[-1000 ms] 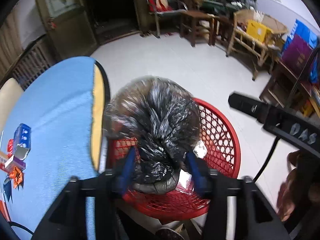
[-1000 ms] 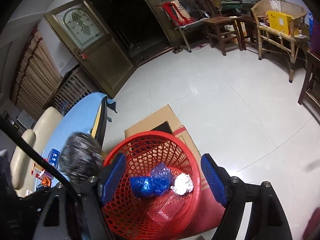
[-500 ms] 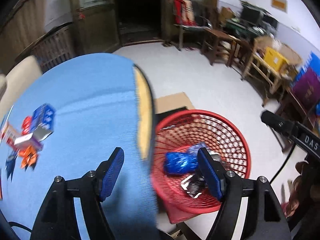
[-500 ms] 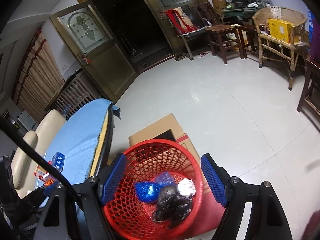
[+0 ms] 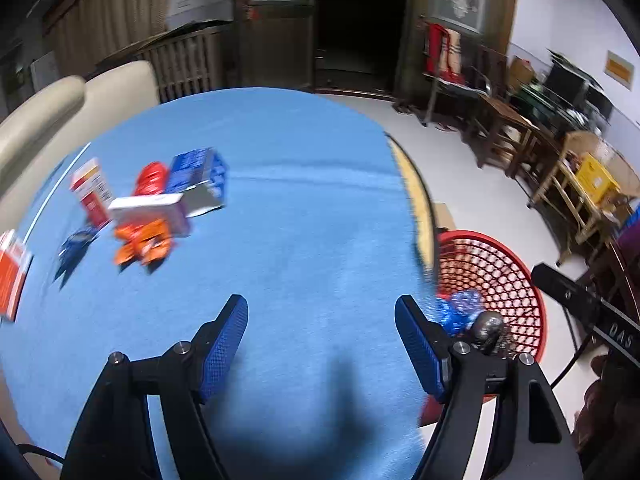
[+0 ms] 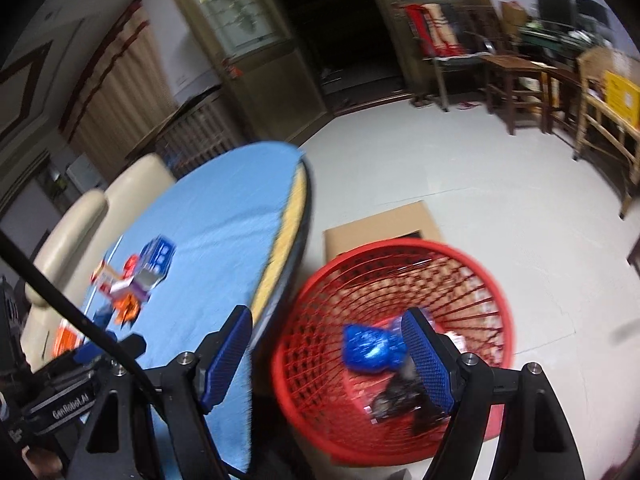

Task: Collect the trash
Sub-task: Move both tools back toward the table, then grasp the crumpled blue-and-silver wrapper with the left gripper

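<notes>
The red mesh basket (image 6: 392,344) stands on the floor just beside the right edge of the round table (image 5: 312,208), with a flat piece of cardboard (image 6: 376,224) under and behind it. Inside lie a crumpled blue wrapper (image 6: 370,350) and a dark, shiny crumpled bag (image 6: 396,396); the same two show in the left wrist view low in the basket (image 5: 504,276).

More trash waits far left on the blue tablecloth: a blue carton (image 5: 198,178), a white and purple box (image 5: 150,210), an orange wrapper (image 5: 142,244), a red packet (image 5: 150,178) and a red and white box (image 5: 92,192), bunched close together, blurred.

The left gripper (image 5: 320,344) hangs over bare cloth, its jaws wide with nothing between them; they have just been opening. The right gripper (image 6: 330,354) sits above the gap between table edge and basket, jaws equally wide and empty.

A cream sofa (image 5: 76,108) runs along the table's far left side, and wooden chairs (image 6: 516,80) line the far right wall.
</notes>
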Tool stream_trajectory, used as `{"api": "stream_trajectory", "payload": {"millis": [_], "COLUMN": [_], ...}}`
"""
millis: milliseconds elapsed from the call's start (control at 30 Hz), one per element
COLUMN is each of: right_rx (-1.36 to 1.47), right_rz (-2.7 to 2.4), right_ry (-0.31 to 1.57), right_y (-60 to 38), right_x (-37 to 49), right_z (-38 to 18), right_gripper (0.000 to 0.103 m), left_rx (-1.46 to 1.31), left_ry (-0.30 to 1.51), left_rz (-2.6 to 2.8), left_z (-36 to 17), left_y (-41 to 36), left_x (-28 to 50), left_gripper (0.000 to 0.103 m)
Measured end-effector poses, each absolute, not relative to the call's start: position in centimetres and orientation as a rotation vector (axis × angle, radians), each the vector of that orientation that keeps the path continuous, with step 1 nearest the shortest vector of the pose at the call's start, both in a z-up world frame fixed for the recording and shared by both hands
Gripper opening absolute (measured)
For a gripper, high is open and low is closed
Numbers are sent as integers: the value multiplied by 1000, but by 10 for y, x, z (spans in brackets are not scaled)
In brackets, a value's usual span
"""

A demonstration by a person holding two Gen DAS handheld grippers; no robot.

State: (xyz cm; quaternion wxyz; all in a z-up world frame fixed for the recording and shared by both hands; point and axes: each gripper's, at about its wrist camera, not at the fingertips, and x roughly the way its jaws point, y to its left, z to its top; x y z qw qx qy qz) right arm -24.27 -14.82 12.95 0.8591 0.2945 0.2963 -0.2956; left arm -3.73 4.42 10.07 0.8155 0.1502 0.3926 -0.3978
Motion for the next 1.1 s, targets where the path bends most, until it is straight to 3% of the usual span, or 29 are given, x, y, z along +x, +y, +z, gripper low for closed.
{"api": "stream_trajectory", "payload": {"millis": [600,1100], "right_rx": [469,417], "right_rz": [-432,-363], "right_ry": [773,840], "right_y": [-68,-42], "right_x": [-157,-120], "right_z": [117,106], "right_gripper": [80,80], "left_rx": [73,89], "left_ry": [940,863], "left_rz": [-579,-474], "left_z": [67,86], "left_y": [176,186], "left_x": [60,162], "left_gripper": [77,77]}}
